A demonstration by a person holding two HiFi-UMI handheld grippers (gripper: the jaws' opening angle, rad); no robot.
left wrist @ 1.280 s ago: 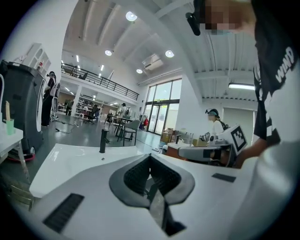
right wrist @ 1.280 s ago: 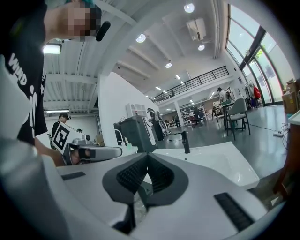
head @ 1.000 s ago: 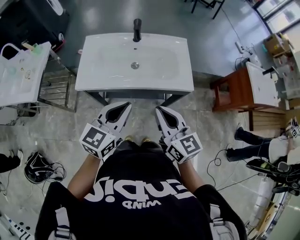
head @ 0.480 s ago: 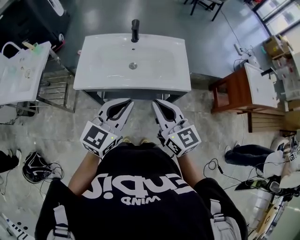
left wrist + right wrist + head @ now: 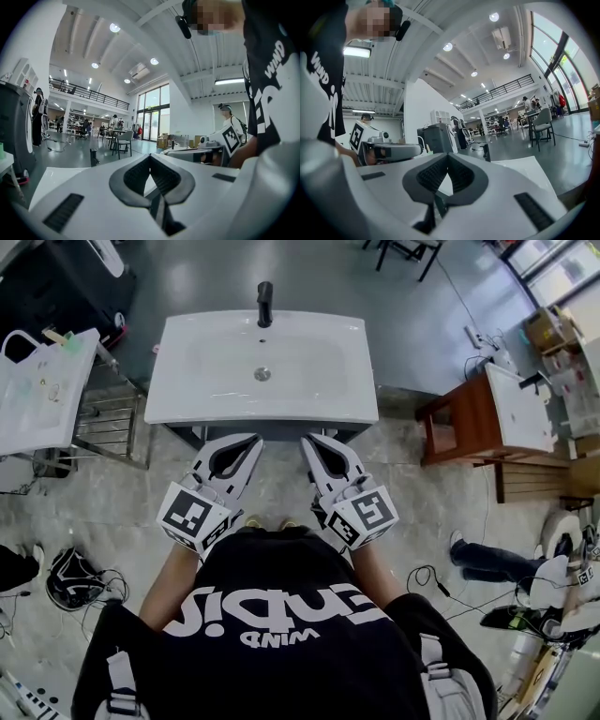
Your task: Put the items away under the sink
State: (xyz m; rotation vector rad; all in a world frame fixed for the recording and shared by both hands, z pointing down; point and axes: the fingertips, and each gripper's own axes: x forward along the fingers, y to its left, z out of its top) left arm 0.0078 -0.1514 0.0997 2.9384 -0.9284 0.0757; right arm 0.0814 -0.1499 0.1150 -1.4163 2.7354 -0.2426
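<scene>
Closest in: left tongs [image 5: 253, 440] and right tongs [image 5: 307, 442], side by side, level, pointing at the sink [image 5: 187, 390]. Both shut tight, tip on tip, with nothing held between.

Hard to say how far along the job is. No items in the tongs and none on the sink top. Just a bare white bowl with a drain [image 5: 262, 374], and a dark tap [image 5: 265, 304] at the far edge. No way to see inside the dark cabinet [image 5: 267, 430] under the sink from up here. Fits two stories: items already tucked away down there, or items waiting somewhere else, maybe among the small things and the white bag [image 5: 28, 381] on the surface [image 5: 19, 432] at the left. Cannot tell which.

Room to move, near to far. On the near left, a dark bundle of cables [image 5: 80, 576] on the floor. On the near right, more cables and another person's legs [image 5: 502, 557]. Just past the tips, a strip of bare floor [image 5: 281, 486], then the sink's near edge with the cabinet below. Probably a need to go low to get under that edge. Close on the left, a metal rack [image 5: 108, 420]. On the right, past a gap, a wooden stand [image 5: 459, 432]. Far behind the sink, wide open grey floor.
</scene>
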